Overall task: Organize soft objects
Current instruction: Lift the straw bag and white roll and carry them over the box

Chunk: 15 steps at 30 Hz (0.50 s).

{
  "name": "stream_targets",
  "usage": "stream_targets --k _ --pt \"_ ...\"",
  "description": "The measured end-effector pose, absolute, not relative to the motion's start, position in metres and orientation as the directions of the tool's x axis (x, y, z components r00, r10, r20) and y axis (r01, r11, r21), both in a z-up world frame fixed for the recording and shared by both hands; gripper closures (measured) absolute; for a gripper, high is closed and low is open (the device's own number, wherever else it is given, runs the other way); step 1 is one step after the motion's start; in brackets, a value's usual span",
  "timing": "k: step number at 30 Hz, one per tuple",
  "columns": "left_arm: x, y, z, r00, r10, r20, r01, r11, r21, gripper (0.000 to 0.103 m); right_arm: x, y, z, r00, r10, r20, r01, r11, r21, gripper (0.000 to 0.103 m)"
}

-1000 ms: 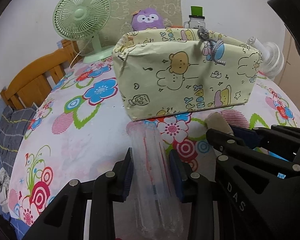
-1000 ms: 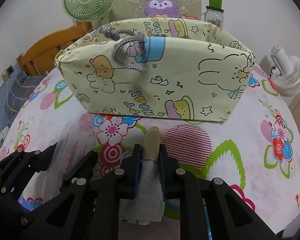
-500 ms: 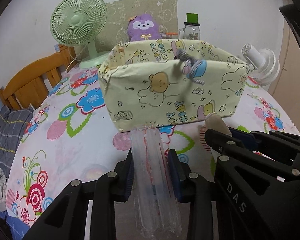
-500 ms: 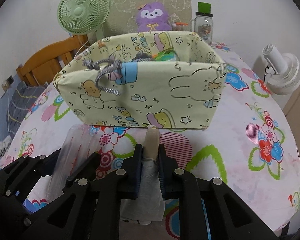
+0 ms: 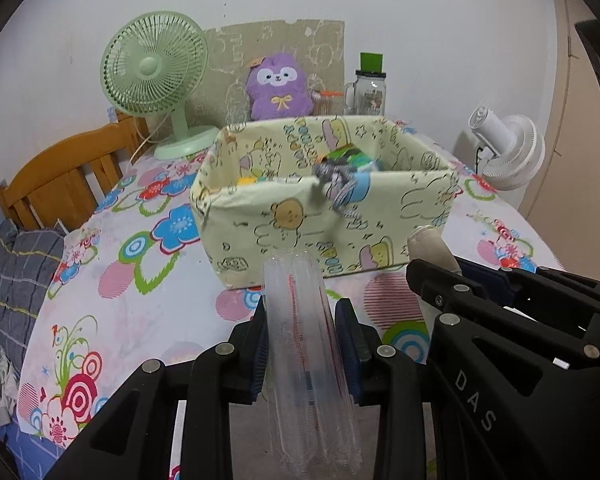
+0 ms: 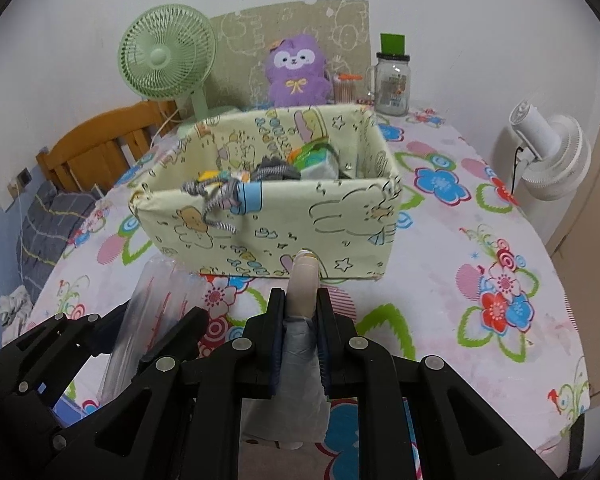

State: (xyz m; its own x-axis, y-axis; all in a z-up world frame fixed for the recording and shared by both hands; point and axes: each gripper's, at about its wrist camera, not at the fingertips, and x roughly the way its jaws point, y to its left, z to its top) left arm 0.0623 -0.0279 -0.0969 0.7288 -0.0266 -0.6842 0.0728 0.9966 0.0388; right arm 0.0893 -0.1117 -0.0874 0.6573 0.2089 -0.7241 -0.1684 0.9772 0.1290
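Note:
My left gripper (image 5: 303,312) is shut on a clear plastic package (image 5: 306,360) with red print, which sticks out past the pads toward the box. My right gripper (image 6: 300,298) is shut on a beige soft roll (image 6: 305,276) whose grey-white wrapping hangs behind the pads. Both grippers hover side by side over the flowered tablecloth (image 6: 480,240), in front of a pale yellow fabric box (image 6: 340,216) with cartoon prints and a grey cord handle (image 6: 220,200). Several soft items lie inside the box (image 5: 328,224). The beige roll (image 5: 428,244) also shows in the left wrist view.
Behind the box stand a green table fan (image 5: 156,76), a purple plush toy (image 5: 278,88) and a glass jar with a green lid (image 5: 370,88). A white fan (image 5: 508,152) sits at the right. A wooden chair back (image 5: 60,176) and grey checked cloth (image 5: 16,280) are beyond the table's left edge.
Both grippers have risen with their loads still gripped. The box now sits lower in both views and its inside has come into sight.

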Motion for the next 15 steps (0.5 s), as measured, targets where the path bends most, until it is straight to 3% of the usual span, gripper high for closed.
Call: stream_targets --k 15 --pt "0.052 -0.037 -0.068 0.765 -0.057 -0.642 0.096 0.995 0.027 0.075 0.076 -0.124 -0.055 0.705 0.200 -0.681 -0.156 0.980 0.126 0.085"
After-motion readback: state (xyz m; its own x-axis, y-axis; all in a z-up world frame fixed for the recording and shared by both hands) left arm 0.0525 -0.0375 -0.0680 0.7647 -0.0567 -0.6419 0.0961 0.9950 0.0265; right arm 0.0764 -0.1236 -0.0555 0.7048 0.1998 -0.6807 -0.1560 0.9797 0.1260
